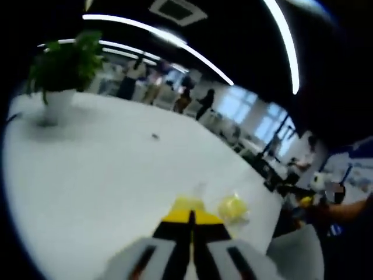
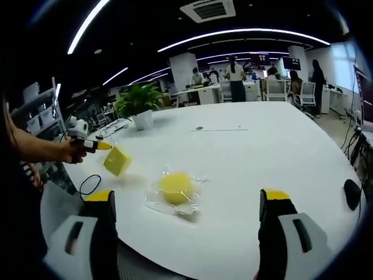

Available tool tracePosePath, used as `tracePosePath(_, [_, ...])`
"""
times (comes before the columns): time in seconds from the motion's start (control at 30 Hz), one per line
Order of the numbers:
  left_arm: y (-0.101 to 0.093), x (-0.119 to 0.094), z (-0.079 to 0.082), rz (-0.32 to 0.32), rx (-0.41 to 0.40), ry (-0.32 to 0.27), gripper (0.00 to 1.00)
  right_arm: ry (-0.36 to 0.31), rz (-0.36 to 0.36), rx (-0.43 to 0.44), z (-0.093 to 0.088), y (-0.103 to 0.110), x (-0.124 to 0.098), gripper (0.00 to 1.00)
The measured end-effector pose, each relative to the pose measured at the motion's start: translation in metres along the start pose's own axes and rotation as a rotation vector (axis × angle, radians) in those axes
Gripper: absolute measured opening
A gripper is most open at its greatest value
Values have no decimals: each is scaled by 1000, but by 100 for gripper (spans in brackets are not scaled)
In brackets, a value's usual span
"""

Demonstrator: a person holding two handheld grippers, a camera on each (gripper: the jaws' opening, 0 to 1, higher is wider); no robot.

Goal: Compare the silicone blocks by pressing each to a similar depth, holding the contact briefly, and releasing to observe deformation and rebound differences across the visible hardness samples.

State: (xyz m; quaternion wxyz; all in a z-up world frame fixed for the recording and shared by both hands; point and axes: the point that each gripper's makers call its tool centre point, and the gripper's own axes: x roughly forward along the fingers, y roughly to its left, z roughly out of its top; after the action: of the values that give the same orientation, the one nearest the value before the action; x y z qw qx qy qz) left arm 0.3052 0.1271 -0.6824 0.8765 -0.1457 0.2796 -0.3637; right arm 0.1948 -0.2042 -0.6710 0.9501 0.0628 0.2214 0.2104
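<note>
Left gripper view, L to R: a potted plant point(image 1: 61, 70) stands far off on the white worktop point(image 1: 105, 175). Low in the middle the left tongs point(image 1: 191, 217) look clenched, yellow tips pressed together w/ a square yellow block point(image 1: 187, 204) just beyond them. In this blurred view I can't tell a pinch from mere contact. Just right of that lies a round yellow sample point(image 1: 233, 207) in clear film.

Right gripper view, L to R: a hand point(image 2: 74, 150) carries the left tongs point(image 2: 104, 146) w/ the square block point(image 2: 117, 160) hanging tilted off their tips, lifted clear of the worktop point(image 2: 280, 151). So the grip is real, on 1 corner or edge only. The round sample point(image 2: 176, 187) sits in its wrapper near the middle, well apart from the block. The right tongs point(image 2: 186, 204) are released, jaws wide at either side of the view, holding nothing, w/ the round sample ahead between them.

Risks as I judge them:
- Edge grip on soft silicone: the block could twist or squirt out and bounce off the worktop edge, which is near.
- A block held in the air has no backing, so press depth won't match a press done on the worktop. The comparison gets skewed.
- Film round the round sample may slide or crease under the tongs, so the sample skids and rebound is hard to read.
- Only 2 samples in sight. Pressing 1 off-centre gives a false softness.
</note>
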Motion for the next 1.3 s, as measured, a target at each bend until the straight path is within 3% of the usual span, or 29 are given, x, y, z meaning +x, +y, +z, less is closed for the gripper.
tracePosePath(0.17, [-10, -6, 17, 10, 55, -32, 0, -6, 10, -10, 2, 0, 1, 96])
tracePosePath(0.43, [-21, -15, 38, -12, 71, -93, 0, -23, 30, -16, 15, 0, 10, 96])
tracePosePath(0.7, [-42, -20, 64, -74, 106, -133, 0, -32, 71, -51, 30, 9, 16, 96])
tracePosePath(1.0, [-78, -28, 92, -161, 172, -168, 0, -54, 95, -63, 52, 13, 18, 96])
tracePosePath(1.3, [-105, -34, 112, -233, 202, -194, 0, -101, 216, -103, 76, 39, 27, 91])
